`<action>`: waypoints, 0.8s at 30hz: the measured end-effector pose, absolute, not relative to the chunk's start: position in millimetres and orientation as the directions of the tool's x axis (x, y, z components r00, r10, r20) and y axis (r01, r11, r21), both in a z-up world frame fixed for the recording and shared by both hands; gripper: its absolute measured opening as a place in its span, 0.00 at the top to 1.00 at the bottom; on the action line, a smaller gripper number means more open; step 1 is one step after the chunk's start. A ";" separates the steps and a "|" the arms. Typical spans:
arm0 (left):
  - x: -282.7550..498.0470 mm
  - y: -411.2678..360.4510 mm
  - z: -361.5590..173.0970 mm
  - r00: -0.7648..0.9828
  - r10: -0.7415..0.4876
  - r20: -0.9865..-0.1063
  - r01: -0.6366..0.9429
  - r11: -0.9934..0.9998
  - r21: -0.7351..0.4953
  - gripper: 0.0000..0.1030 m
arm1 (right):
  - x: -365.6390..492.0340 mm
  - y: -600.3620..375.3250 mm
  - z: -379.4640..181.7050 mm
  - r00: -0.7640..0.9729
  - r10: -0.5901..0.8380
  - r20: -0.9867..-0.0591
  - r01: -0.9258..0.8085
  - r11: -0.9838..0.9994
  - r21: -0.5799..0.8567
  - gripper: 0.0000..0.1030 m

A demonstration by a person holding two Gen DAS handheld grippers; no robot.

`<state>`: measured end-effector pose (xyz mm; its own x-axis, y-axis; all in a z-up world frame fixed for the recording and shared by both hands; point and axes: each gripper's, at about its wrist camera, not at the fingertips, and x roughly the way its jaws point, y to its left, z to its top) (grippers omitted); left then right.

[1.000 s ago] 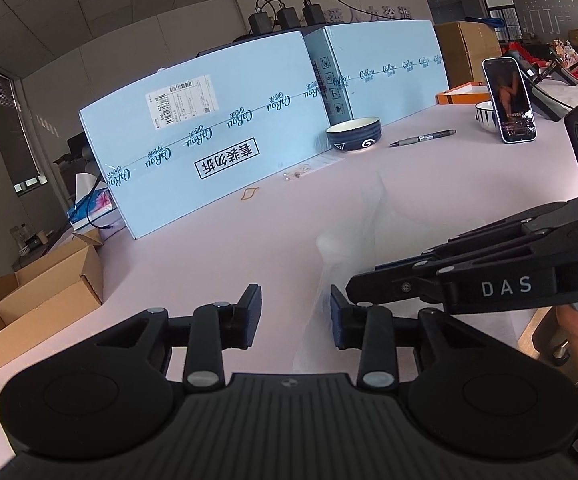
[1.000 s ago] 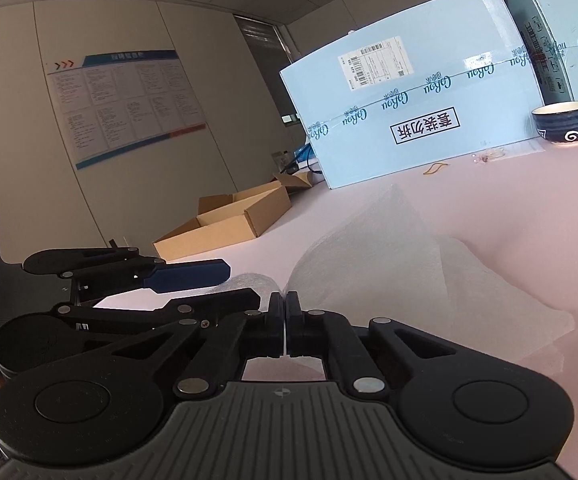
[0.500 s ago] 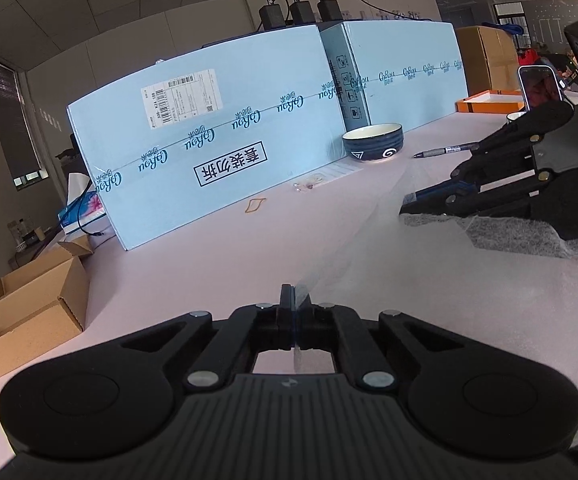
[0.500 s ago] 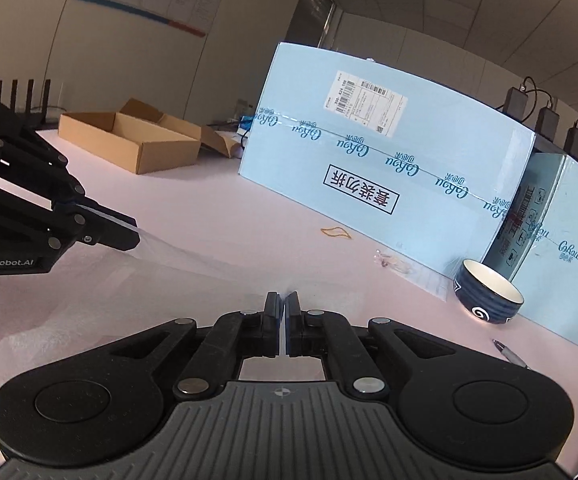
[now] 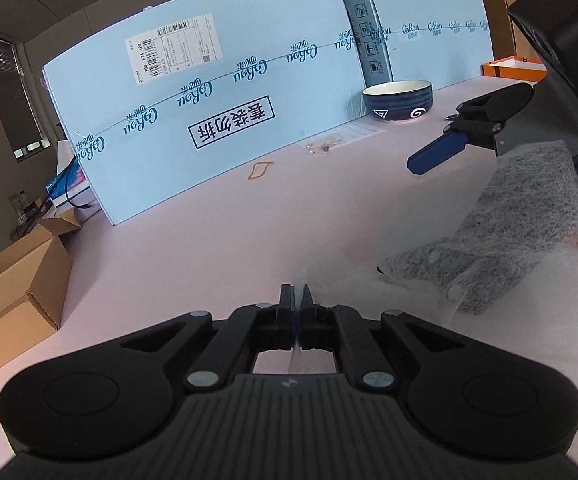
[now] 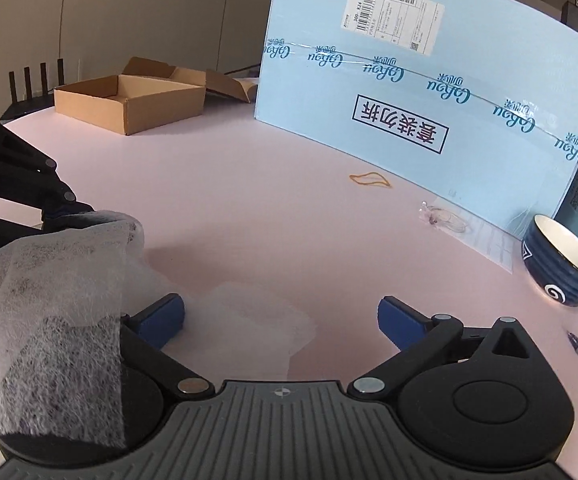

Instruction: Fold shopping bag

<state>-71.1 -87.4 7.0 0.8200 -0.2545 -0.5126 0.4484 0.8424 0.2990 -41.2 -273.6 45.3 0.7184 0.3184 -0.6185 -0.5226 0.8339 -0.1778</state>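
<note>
Shopping bag (image 6: pixel 61 280), thin white see-through cloth, lies partly on the pink worktop (image 6: pixel 249 200) and partly draped over the left finger of the right claw (image 6: pixel 281 316), whose jaws are opening wide with a flat layer of the bag under the gap, pressed by neither pad. Left claw (image 5: pixel 297 300) is clenched on an edge of the bag low over the worktop. Beyond stand a blue carton (image 5: pixel 209 100), a dark bowl (image 5: pixel 397 100), a rubber band (image 6: pixel 369 179) and an open cardboard box (image 6: pixel 129 100).

R claw (image 6: pixel 281 316) opening, bag (image 6: pixel 61 280) draped over its left finger.
</note>
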 end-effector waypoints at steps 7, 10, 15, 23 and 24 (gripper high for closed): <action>-68.0 -86.2 4.8 0.804 -0.270 -0.529 0.467 0.838 0.282 0.98 | -31.4 -282.0 45.6 0.670 0.361 -0.648 -0.525 0.849 -0.070 0.00; -68.4 -87.3 4.0 0.804 -0.271 -0.530 0.470 0.834 0.287 0.98 | -32.9 -280.8 45.4 0.673 0.358 -0.647 -0.524 0.849 -0.075 0.00; -69.0 -86.8 4.8 0.809 -0.268 -0.523 0.463 0.839 0.287 0.98 | -32.2 -282.4 44.8 0.672 0.361 -0.647 -0.523 0.849 -0.070 0.00; -66.1 -87.0 4.2 0.804 -0.260 -0.534 0.461 0.841 0.284 0.96 | -35.0 -279.2 44.0 0.678 0.355 -0.643 -0.517 0.853 -0.076 0.00; -66.1 -87.1 4.2 0.804 -0.261 -0.534 0.461 0.841 0.284 0.96 | -34.5 -279.5 44.2 0.678 0.355 -0.644 -0.518 0.852 -0.075 0.00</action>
